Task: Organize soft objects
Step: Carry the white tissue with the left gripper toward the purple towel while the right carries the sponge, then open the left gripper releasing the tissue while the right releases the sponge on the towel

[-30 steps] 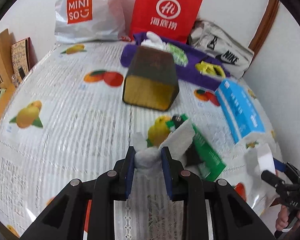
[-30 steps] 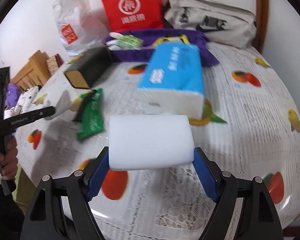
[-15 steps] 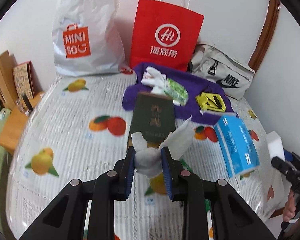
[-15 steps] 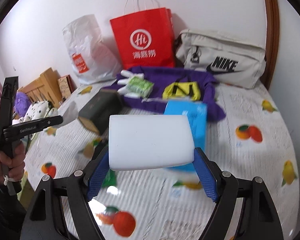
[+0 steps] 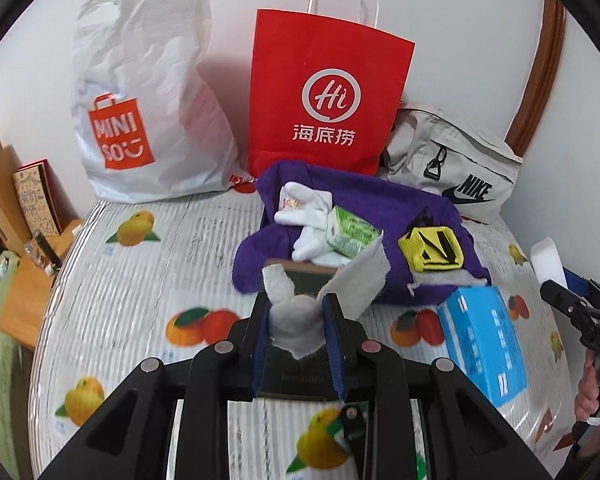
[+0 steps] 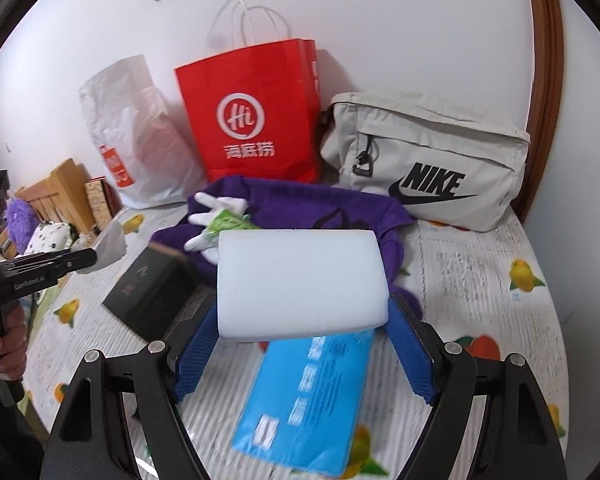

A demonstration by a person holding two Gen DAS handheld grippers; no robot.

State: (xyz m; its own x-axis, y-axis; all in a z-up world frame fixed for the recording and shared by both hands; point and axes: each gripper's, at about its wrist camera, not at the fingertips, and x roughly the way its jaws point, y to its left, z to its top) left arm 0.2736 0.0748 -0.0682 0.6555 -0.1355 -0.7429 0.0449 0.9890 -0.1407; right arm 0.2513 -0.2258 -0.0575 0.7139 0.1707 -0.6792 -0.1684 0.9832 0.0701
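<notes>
Left tongs [image 5: 297,322] clamped on crumpled white cloth [image 5: 300,320]; right tongs [image 6: 302,338] grip white sponge block [image 6: 300,284] (frame centre), above fruit-print table [image 6: 480,280].

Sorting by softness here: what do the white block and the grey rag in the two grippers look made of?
White rectangular block: seemingly matte foam sponge, with smooth faces and rounded edges. Crumpled grey rag: likely fuzzy nonwoven or fleece cloth, with frayed fibres at its edges.
</notes>
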